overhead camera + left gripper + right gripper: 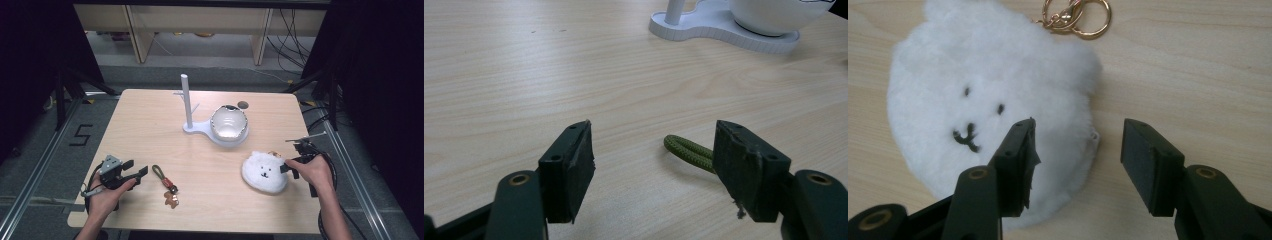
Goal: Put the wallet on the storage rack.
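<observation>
Nearest to us are our two hands at the table's near edge, each with a gripper. Our right gripper (291,166) sits at the right edge of the white plush bear pouch (264,171), jaws spread wide and holding nothing; in the right gripper view one jaw hangs over the fur while the other stands over bare wood, so the pouch's edge (1083,150) lies between them but the pads are not pressing on it. The pouch lies flat on the table (165,115), face up, its gold clasp ring (1075,15) at the far side, well short of the white hook stand (186,102) and the bowl (229,122) on its base. Our left gripper (135,172) waits, also open and empty, just beside the green cord keychain (165,182), whose loop (686,150) shows between its jaws.

We judge this to be the approach to a grasp on the pouch. Next we need to lower the jaws, settle them around the edge or the ring, and close firmly, since soft fur slips.
</observation>
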A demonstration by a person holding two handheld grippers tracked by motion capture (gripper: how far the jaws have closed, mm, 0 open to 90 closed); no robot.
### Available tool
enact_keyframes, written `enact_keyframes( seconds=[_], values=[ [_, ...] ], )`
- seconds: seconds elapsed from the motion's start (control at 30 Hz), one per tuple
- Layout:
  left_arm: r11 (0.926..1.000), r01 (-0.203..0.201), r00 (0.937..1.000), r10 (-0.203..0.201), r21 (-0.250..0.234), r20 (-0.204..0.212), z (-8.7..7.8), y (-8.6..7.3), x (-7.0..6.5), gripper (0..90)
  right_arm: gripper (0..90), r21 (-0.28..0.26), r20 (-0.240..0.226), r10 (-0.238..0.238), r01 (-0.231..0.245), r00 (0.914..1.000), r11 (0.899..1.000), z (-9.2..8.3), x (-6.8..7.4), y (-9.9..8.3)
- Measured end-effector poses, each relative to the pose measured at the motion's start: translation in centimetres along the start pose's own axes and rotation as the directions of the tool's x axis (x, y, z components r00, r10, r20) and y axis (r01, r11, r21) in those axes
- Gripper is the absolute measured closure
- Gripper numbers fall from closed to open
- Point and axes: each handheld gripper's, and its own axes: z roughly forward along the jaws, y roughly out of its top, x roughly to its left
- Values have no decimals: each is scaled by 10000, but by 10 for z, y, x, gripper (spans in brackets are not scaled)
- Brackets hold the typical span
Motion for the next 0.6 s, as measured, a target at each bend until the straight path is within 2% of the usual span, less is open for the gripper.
enact_keyframes(
  seconds=[0.03,0.07,0.1,0.13,0.17,0.2,0.23,0.27,0.3,0.33,0.37,0.4,0.43,0.47,0.5,0.57,0.6],
  values=[
    [10000,-1,10000,1,-1,-7,0,0,0,324,485,-44,48,-419,420,9991,9991,1,-2,1],
    [10000,-1,10000,1,-1,-7,0,0,0,324,485,-44,48,-419,420,9991,9991,1,-2,1],
    [10000,12,10000,-12,-2,-6,0,0,0,324,476,-384,121,-956,960,9953,9946,6,-3,4],
    [10000,12,10000,-12,-2,-6,0,0,0,324,476,-384,121,-956,960,9953,9946,6,-3,4],
    [10000,1,10000,-1,2,0,0,0,-1,324,471,427,-43,883,-881,9961,9952,4,12,5],
    [10000,1,10000,-1,2,0,0,0,-1,324,471,427,-43,883,-881,9961,9952,4,12,5],
    [10000,-1,10000,1,12,5,0,-1,-1,324,468,-98,165,-679,681,9976,9976,10,1,9],
    [10000,-1,10000,1,12,5,0,-1,-1,324,468,-98,165,-679,681,9976,9976,10,1,9],
    [10000,31,10000,-31,-13,31,0,-1,0,324,467,82,64,-956,956,9954,9954,12,0,12],
    [10000,51,10000,-51,9,4,0,-1,-1,325,465,127,126,-980,978,9951,9951,14,0,13],
    [10000,51,10000,-51,9,4,0,-1,-1,324,465,127,126,-980,978,9951,9951,14,0,13],
    [9999,101,9999,-101,-12,27,1,-2,-1,324,464,120,143,-603,601,9981,9981,16,3,13],
    [10000,46,10000,-46,-10,29,1,-2,0,325,463,389,209,-647,639,9977,9972,17,4,14],
    [10000,46,10000,-46,-10,29,1,-2,0,325,463,389,209,-647,639,9977,9972,17,4,14],
    [10000,42,10000,-42,-17,34,1,-2,0,325,463,277,134,-981,977,9951,9948,20,3,15],
    [10000,70,10000,-71,3,33,0,-2,-1,325,463,314,128,-1053,1049,9944,9940,23,3,17],
    [10000,54,10000,-55,24,12,0,-2,-1,325,464,361,266,-879,869,9958,9956,26,4,17]
  ],
)
